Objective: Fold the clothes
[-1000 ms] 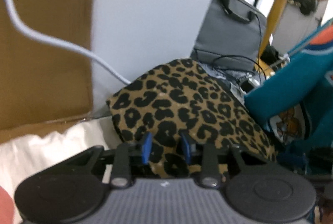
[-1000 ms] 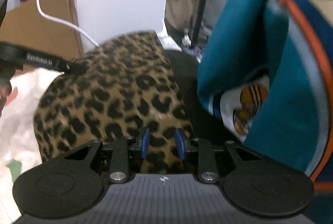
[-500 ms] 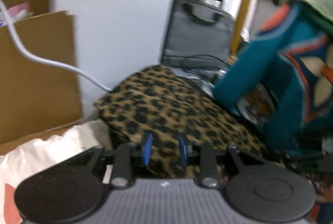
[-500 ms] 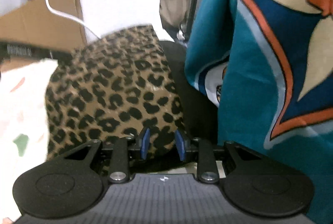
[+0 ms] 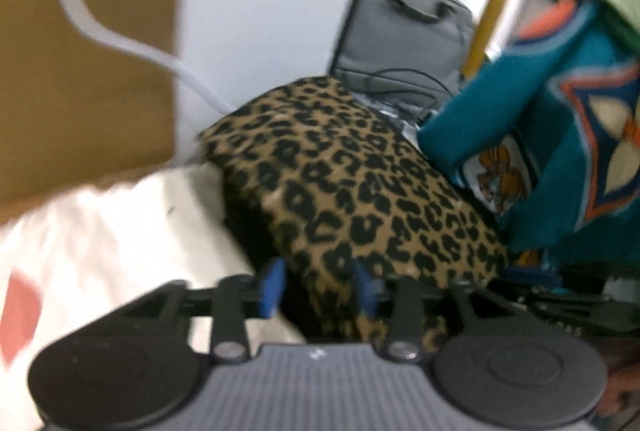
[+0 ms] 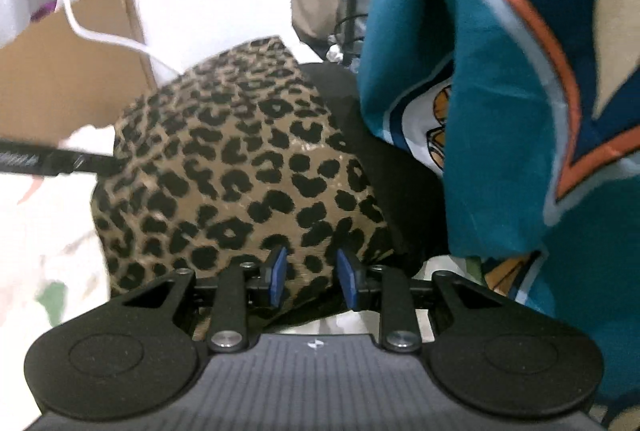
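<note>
Left claw [image 5: 316, 285] jaws apart, just been opening, leopard cloth [image 5: 352, 183] edge between the blue pads [image 5: 269, 287] but not pinched; right claw [image 6: 311, 277] jaws apart too, just been opening, leopard cloth [image 6: 240, 167] hem loose between them. Cloth lies folded in a mound on the white patterned sheet [image 5: 100, 231], dead centre in both views, with teal jersey [image 6: 520, 111] hanging at 3 o'clock, cardboard [image 5: 80, 71] at 10 o'clock, white cable [image 5: 120, 39] crossing it, grey bag [image 5: 408, 31] at 1 o'clock
</note>
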`<state>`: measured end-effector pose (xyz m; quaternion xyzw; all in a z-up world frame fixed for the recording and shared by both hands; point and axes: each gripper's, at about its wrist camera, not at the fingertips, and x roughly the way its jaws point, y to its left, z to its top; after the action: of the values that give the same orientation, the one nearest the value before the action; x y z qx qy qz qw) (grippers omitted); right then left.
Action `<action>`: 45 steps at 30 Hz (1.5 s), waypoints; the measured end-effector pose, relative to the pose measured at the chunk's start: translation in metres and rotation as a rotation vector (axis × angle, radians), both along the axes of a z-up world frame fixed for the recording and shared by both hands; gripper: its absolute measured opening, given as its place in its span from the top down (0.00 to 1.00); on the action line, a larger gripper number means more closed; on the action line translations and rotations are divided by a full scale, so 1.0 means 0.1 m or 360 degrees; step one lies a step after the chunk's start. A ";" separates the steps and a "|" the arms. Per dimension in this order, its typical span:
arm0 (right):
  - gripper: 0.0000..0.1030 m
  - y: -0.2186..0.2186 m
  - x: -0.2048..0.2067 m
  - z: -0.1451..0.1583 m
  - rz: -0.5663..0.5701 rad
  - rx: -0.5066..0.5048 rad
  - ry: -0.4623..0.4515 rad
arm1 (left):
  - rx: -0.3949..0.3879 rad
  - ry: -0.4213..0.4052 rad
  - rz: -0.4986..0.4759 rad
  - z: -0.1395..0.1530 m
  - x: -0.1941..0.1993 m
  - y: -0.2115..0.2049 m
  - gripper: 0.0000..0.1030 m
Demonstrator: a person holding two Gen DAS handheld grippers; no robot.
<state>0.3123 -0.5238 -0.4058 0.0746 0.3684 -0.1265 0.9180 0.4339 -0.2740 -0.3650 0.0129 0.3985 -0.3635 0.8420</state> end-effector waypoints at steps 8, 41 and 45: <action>0.26 0.25 -0.07 0.53 -0.0129 0.0244 0.0056 | 0.0036 0.0132 0.0329 0.65 -0.28 0.82 0.13; 0.00 0.82 -1.16 3.14 -0.0026 0.0439 0.0173 | 0.0208 0.0227 0.0779 3.16 -1.65 2.14 0.01; 0.00 0.90 -1.34 3.31 -0.0007 0.0432 0.0151 | 0.0187 0.0243 0.0854 3.35 -1.88 2.49 0.00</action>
<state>0.1780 -0.4342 -0.0747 0.1929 0.4248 -0.0808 0.8808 0.2463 -0.0252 -0.0302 -0.0718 0.4703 -0.1039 0.8734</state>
